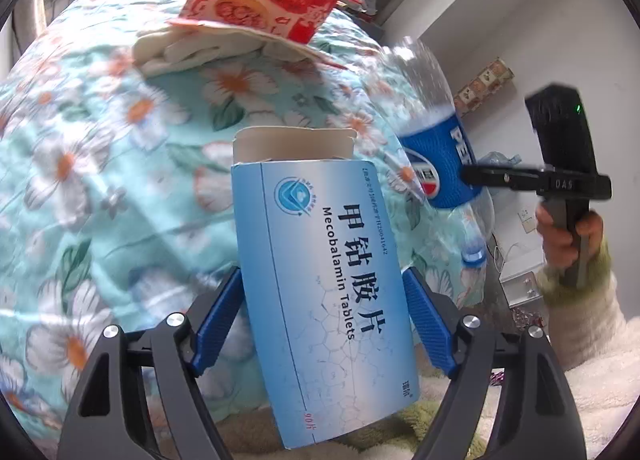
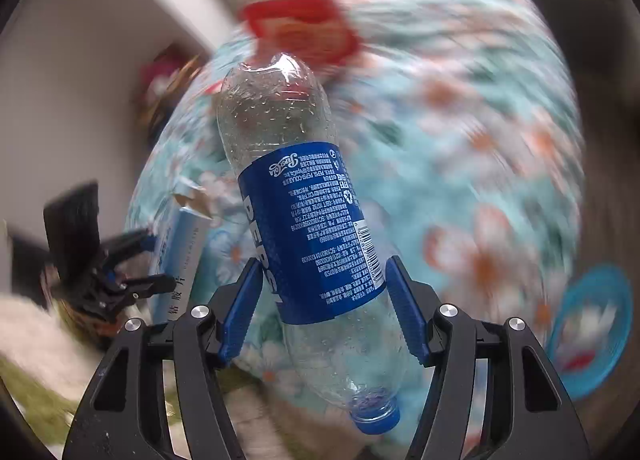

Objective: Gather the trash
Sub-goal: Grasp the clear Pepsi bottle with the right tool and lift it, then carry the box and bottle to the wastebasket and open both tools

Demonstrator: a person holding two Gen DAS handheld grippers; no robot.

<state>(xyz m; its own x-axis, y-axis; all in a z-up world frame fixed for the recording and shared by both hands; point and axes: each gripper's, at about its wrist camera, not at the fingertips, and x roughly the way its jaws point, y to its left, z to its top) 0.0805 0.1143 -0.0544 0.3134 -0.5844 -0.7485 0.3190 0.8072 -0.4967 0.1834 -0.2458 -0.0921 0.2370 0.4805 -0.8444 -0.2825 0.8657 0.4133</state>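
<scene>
Left tool (image 1: 322,324) clamped on medicine box (image 1: 320,284); right tool (image 2: 322,308) clamped on empty Pepsi bottle (image 2: 308,220), cap down. Both lifted above floral quilt (image 1: 100,148). Carry step, likely. Next: find bin, release. Red carton (image 1: 260,0) left on quilt.

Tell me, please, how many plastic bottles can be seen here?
1. The Pepsi bottle is held in the right gripper, with its cap toward the camera. A bluish clear thing behind it is too blurred to identify, so another bottle may be there.
</scene>
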